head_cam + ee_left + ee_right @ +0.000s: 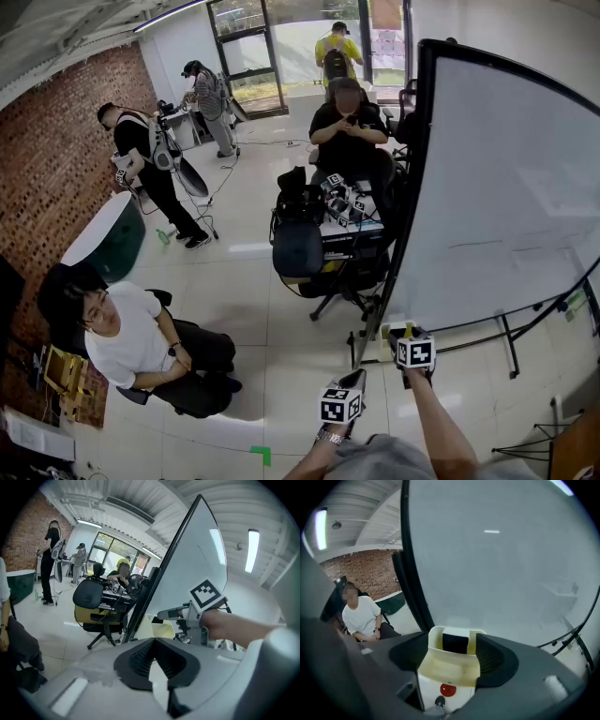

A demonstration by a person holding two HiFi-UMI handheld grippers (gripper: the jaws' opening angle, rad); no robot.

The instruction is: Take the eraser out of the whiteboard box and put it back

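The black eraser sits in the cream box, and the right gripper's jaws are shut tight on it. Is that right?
Not quite. The black eraser does sit in the cream box, but the right gripper is not shut on it. The right gripper view shows its jaws apart, one on each side of the box.

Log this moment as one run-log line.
right gripper: open, lined up on whiteboard box | eraser: in box, not gripped | left gripper: shut, empty

Place: probably a shared office or lab workroom
Signs: large whiteboard [506, 187], office chair [298, 251], brick wall [52, 159], glazed doors [246, 56], tiled floor [246, 291]
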